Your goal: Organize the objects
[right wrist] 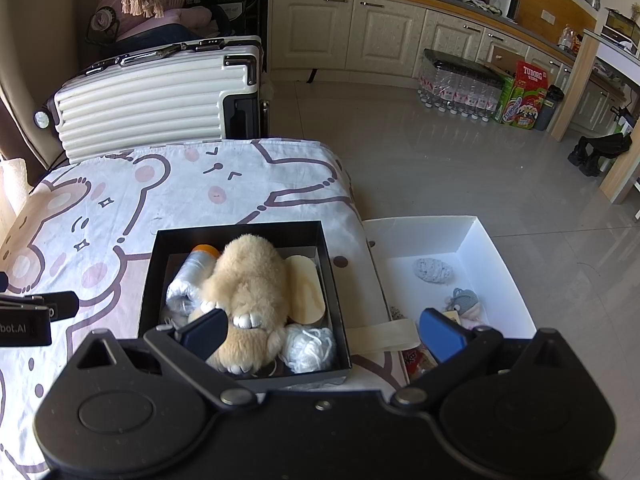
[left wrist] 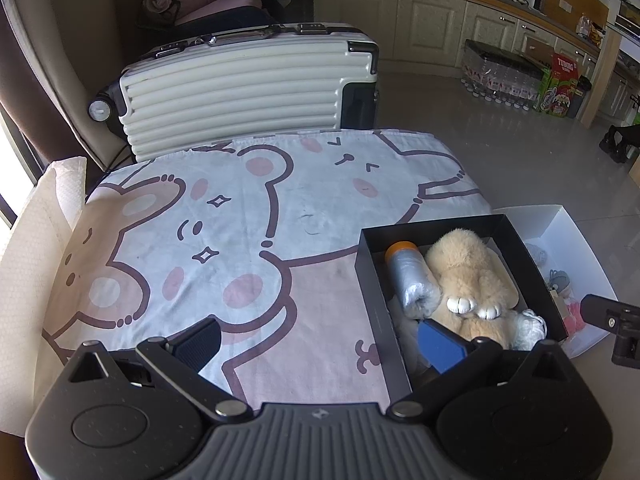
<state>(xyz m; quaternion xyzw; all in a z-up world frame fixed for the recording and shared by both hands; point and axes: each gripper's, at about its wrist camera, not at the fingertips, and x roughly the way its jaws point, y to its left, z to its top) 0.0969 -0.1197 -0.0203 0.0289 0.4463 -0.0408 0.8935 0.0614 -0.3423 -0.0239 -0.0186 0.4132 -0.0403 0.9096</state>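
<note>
A black box (left wrist: 370, 280) (right wrist: 152, 280) sits at the table's right front. It holds a beige plush toy (left wrist: 476, 272) (right wrist: 248, 276), a silver roll with an orange cap (left wrist: 408, 272) (right wrist: 188, 276), a white yarn ball (right wrist: 308, 346) (left wrist: 530, 326) and a cream oval piece (right wrist: 306, 288). My left gripper (left wrist: 320, 344) is open and empty above the cloth, its right finger over the box's near corner. My right gripper (right wrist: 324, 334) is open and empty above the box's front right. A white box (right wrist: 472, 248) (left wrist: 560, 236) to the right holds a grey knitted piece (right wrist: 434, 270) and a small grey toy (right wrist: 464, 300).
A cartoon bear cloth (left wrist: 224, 216) (right wrist: 100, 216) covers the table. A white suitcase (left wrist: 240, 88) (right wrist: 148, 96) stands behind it. Paper towel (left wrist: 36, 240) lies at the left edge. Water bottles (right wrist: 460, 88) and a carton (right wrist: 524, 96) stand on the tiled floor by the cabinets.
</note>
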